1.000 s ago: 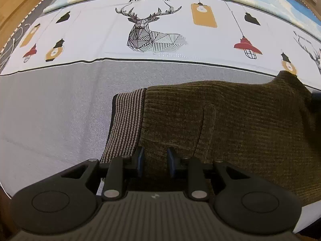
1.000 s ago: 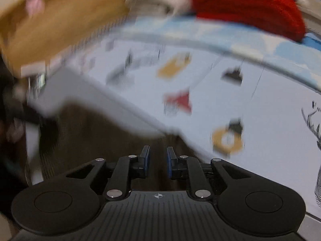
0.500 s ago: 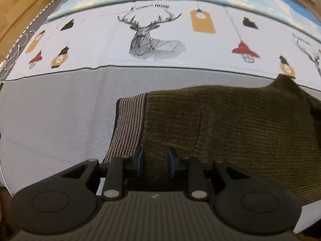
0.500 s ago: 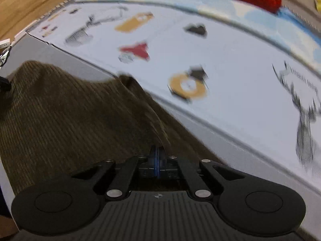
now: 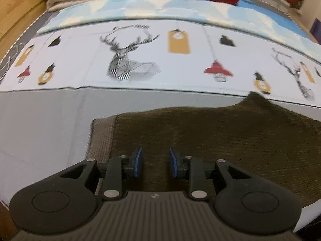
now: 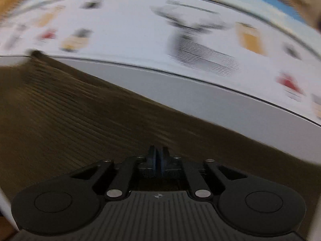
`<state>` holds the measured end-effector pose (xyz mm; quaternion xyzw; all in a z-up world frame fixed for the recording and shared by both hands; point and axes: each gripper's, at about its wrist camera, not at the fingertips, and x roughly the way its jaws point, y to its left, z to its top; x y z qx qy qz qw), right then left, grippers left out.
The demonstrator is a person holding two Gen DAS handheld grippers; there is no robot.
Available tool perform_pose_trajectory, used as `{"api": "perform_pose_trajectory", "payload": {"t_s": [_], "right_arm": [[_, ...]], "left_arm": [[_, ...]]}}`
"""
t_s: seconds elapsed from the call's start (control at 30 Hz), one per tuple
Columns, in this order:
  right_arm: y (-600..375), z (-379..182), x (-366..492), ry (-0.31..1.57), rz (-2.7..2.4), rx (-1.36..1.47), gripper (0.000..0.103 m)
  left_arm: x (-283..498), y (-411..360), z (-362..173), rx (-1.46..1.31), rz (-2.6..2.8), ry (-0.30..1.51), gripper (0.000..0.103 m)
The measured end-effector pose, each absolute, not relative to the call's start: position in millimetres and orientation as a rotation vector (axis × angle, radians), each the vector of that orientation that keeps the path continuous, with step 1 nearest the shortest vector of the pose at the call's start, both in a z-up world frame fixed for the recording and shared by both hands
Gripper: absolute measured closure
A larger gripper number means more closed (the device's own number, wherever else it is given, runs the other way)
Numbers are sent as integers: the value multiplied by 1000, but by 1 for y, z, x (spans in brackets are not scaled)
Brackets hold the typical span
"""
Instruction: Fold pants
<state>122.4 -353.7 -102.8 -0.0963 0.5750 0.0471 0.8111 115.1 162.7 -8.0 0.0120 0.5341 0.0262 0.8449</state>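
— Pants [image 5: 220, 140], where are they?
— Spread on the bed [image 5: 50, 130], directly under both jaws.
— The left gripper [image 5: 155, 165]?
— Jaws apart, holding nothing.
— The right gripper [image 6: 158, 161]?
— Jaws closed, pinching the pants.

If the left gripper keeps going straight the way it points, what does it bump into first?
Most likely the pants. The left gripper is open, with brown cloth right ahead between its fingers. How close it is, the picture doesn't show.

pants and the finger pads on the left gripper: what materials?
Pants: dark olive-brown ribbed fabric, likely corduroy or rib knit, matte; the striped waistband looks knitted. Left gripper pads: blue, smooth, probably rubber or soft plastic, on black plastic fingers.
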Motion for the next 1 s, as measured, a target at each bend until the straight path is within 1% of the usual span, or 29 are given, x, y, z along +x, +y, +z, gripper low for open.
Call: {"api": "perform_pose_trajectory", "payload": {"t_s": [0.03, 0.07, 0.1, 0.2, 0.33, 0.4, 0.47, 0.53, 0.63, 0.73, 0.8, 0.9, 1.0], "right_arm": [[-369, -104, 114, 1240, 48, -221, 88], [-388, -104, 104, 1251, -14, -210, 80], [-406, -102, 96, 1253, -76, -191, 75], [-455, -81, 68, 1172, -267, -115, 75], [-510, -44, 19, 972, -409, 144, 71], [-530, -42, -7, 910, -442, 235, 66], [-545, -53, -33, 892, -462, 291, 66], [-554, -66, -44, 963, -472, 311, 66], [-567, -67, -63, 917, -502, 341, 66], [-576, -76, -70, 933, -515, 414, 66], [-576, -77, -71, 916, -517, 446, 66], [-574, -77, -68, 906, -507, 485, 66], [-573, -75, -61, 904, -495, 483, 65]], "left_arm": [[116, 155, -6, 32, 44, 1117, 68], [116, 148, -3, 40, 34, 1106, 68], [116, 141, -1, 47, 22, 1093, 66], [116, 116, 6, 71, -18, 1060, 62], [115, 85, 13, 118, -62, 1020, 58], [114, 74, 16, 129, -73, 998, 54], [113, 66, 19, 130, -78, 981, 54], [111, 59, 23, 135, -75, 963, 54], [104, 53, 31, 126, -50, 934, 54], [95, 49, 47, 70, -32, 926, 53], [85, 39, 60, 52, -72, 887, 43], [70, 20, 61, 46, -115, 850, 41], [62, -2, 39, 100, -180, 910, 41]]}}
